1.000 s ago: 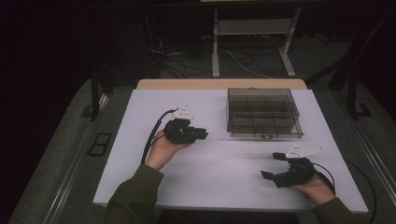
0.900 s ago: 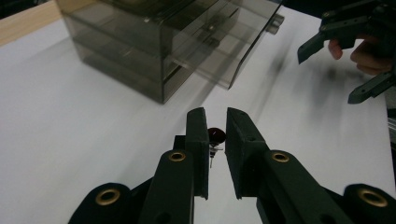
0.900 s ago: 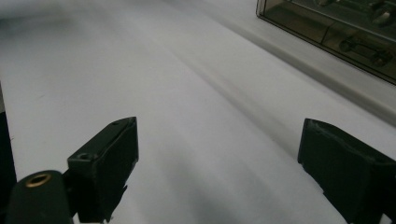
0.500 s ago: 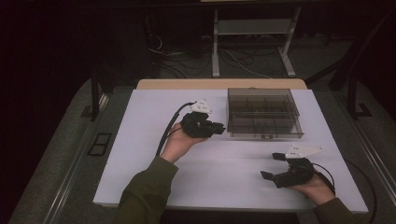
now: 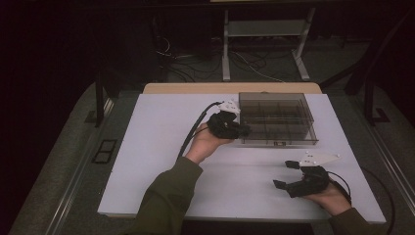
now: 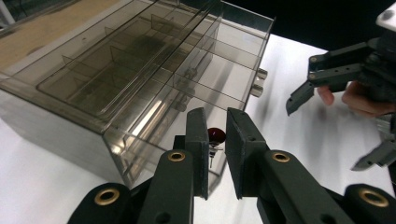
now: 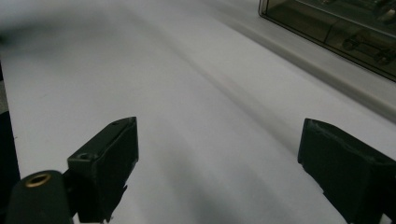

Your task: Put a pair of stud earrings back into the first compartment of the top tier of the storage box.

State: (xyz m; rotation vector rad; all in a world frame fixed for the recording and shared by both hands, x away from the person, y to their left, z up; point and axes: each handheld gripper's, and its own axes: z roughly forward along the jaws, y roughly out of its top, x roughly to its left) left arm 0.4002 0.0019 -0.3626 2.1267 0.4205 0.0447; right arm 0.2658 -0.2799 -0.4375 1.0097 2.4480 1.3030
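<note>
Clear box [image 5: 276, 120] on table [image 5: 156, 147], far right part. Left gripper [image 5: 240, 129] at box's left corner. Right gripper [image 5: 288, 175] near front right.

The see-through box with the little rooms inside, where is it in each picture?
High view: the clear box sits at the table's far right, right beside the left gripper.
Left gripper view: it covers the upper left, just beyond the jaws.
Right gripper view: its edge peeks in at the top right corner.
Shared landmark: the white table.
</note>
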